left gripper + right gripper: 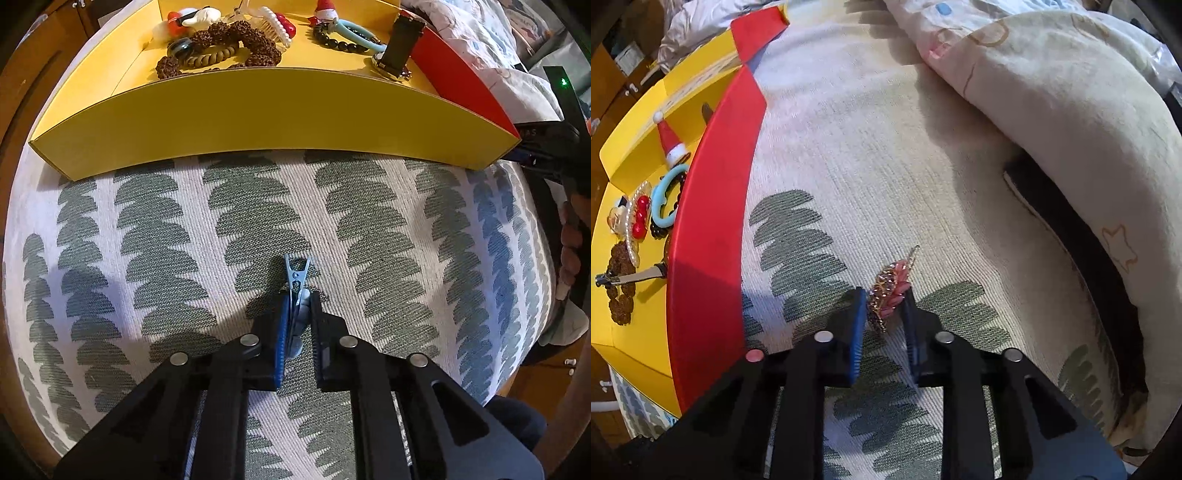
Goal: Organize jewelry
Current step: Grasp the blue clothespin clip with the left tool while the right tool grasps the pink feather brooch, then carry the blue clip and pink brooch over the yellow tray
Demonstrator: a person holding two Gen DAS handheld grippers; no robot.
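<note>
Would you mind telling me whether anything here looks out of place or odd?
Two pieces lie on the patterned bedcover, outside the yellow box holding the other jewelry: a small blue clip in the left gripper, and a pink-and-gold earring in the right gripper. Nothing looks damaged.

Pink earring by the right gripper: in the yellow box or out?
Out. The pink earring lies on the patterned cloth between the right gripper's pads.

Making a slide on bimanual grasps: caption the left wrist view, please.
Left tongs shut on a blue clip over the patterned cloth, the yellow jewelry box ahead.
</note>
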